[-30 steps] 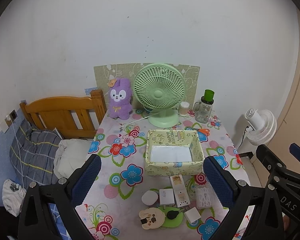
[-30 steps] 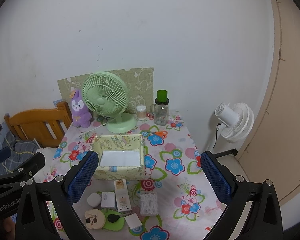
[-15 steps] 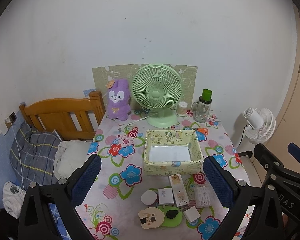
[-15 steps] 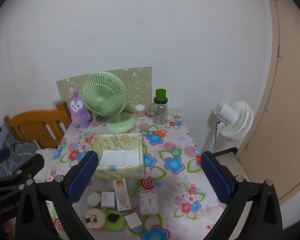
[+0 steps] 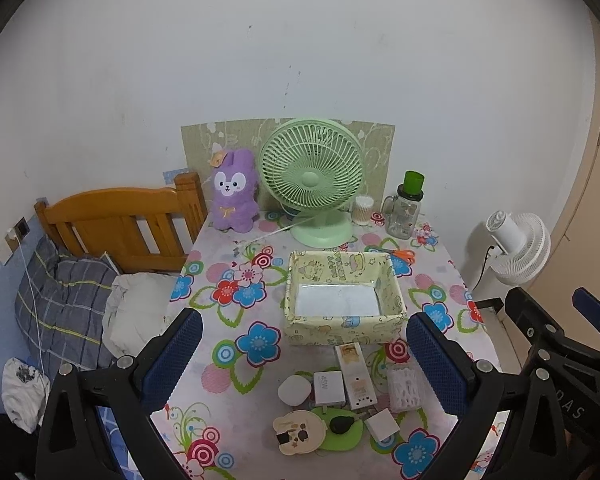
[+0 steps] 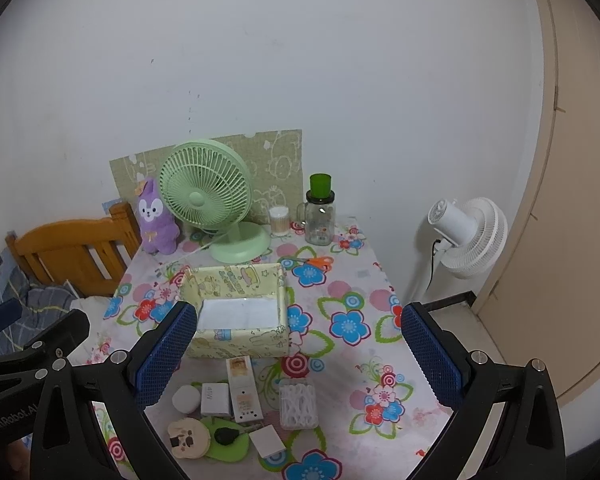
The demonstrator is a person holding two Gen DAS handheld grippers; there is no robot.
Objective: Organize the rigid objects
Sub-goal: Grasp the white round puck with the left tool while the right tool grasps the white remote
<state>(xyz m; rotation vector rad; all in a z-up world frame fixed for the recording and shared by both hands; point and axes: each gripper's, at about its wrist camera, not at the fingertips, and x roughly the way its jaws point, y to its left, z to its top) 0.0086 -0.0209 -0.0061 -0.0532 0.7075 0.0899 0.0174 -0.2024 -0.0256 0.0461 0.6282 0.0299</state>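
Two grippers hang in the air above the near end of a table with a flowery cloth (image 5: 228, 364), and both hold nothing. The left gripper (image 5: 304, 356) has its blue pads spread wide apart, and so does the right gripper (image 6: 298, 354). A yellow box (image 5: 343, 322) with cartoon pictures sits in the middle of the table, open at the top, with a white bottom showing inside. Just in front of the box lies a bunch of small things, close together. A long white box (image 5: 356, 374) points toward the yellow box. Beside it on the left are a small white charger (image 5: 329, 388) and a round white thing (image 5: 294, 390). On its right is a clear case of cotton swabs (image 6: 298, 402). Nearer still are a tan bear-shaped piece (image 5: 299, 432), a green flat piece (image 5: 342, 436) with a dark lump on it, and a little white square (image 5: 381, 425). At the far end of the table stand a green fan (image 5: 312, 178), a purple bunny toy (image 5: 235, 190), a glass jar with a green top (image 5: 406, 210), and a small tub of swabs (image 5: 363, 210). Orange scissors (image 6: 318, 261) lie behind the yellow box. A white fan (image 6: 466, 236) stands on the floor to the right.
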